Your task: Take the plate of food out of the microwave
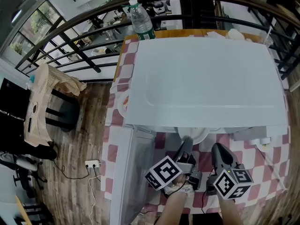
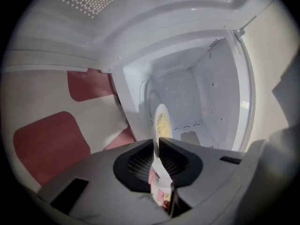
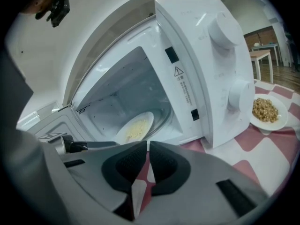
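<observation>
The plate of food, pale yellow on white, stands inside the open microwave, near the front of the cavity. The left gripper has its fingers closed on the plate's rim, as far as the edge-on view lets me judge. The right gripper is just before the opening, its fingers a thin slit apart, holding nothing. A warning triangle label on the microwave's front has print too small to read. A second plate with brownish food stands on the checkered counter beside it.
</observation>
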Available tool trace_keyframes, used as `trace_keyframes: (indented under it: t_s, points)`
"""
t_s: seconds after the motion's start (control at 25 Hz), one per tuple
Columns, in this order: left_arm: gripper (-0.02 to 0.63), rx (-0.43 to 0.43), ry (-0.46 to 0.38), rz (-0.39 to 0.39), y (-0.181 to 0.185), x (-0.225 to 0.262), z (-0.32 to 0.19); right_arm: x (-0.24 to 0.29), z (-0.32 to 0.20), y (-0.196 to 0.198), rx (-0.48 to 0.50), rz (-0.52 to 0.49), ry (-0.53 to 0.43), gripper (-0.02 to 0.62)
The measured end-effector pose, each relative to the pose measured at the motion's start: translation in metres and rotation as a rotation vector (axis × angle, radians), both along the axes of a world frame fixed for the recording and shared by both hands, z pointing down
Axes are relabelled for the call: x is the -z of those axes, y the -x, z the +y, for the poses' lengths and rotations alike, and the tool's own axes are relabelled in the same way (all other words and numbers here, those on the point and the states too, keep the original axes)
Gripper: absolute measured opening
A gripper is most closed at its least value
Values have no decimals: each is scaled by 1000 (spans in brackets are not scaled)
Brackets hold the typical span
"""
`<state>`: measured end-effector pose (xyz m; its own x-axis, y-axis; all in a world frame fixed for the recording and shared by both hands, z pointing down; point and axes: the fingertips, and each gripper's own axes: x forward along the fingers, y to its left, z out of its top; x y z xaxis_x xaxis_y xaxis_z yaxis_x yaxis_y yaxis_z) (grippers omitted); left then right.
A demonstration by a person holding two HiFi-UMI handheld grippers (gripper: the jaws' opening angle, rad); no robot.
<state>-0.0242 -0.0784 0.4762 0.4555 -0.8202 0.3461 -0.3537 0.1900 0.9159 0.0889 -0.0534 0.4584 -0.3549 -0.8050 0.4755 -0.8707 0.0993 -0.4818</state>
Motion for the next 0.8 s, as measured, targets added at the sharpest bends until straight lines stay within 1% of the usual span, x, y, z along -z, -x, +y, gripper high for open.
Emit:
trace_keyframes:
  t_s: [0.2,0.24,0.32,0.36,0.48,0.52,0.64,0.72,0.8]
  points:
    - [38,-13,-17,-7,-3,0,7,4,-3,2,16,-122,-2,45]
    - [37,-12,-17,2,-4,-1,9,4,-3,3,22,-148,6,62]
    - [38,-8,-19,20,-5,-1,13,-2,-2,8,33,-205,40,160]
    - [38,-8,-22,25,-4,-1,15,-5,-2,10,29,-241,64,173]
    - [37,-15,-26,31,-4,-2,20,-14,-1,16,2,-398,127,173]
    - [37,-17,-27,36,-4,-3,22,-16,-2,17,-8,-432,139,173]
    - [36,-19,-27,48,-3,-4,26,-17,-6,22,-2,-513,144,173]
    - [35,-26,-31,41,-3,-4,30,-16,-9,27,25,-557,141,136]
    - [35,-33,-33,36,-3,-5,32,-13,-13,31,54,-586,126,124]
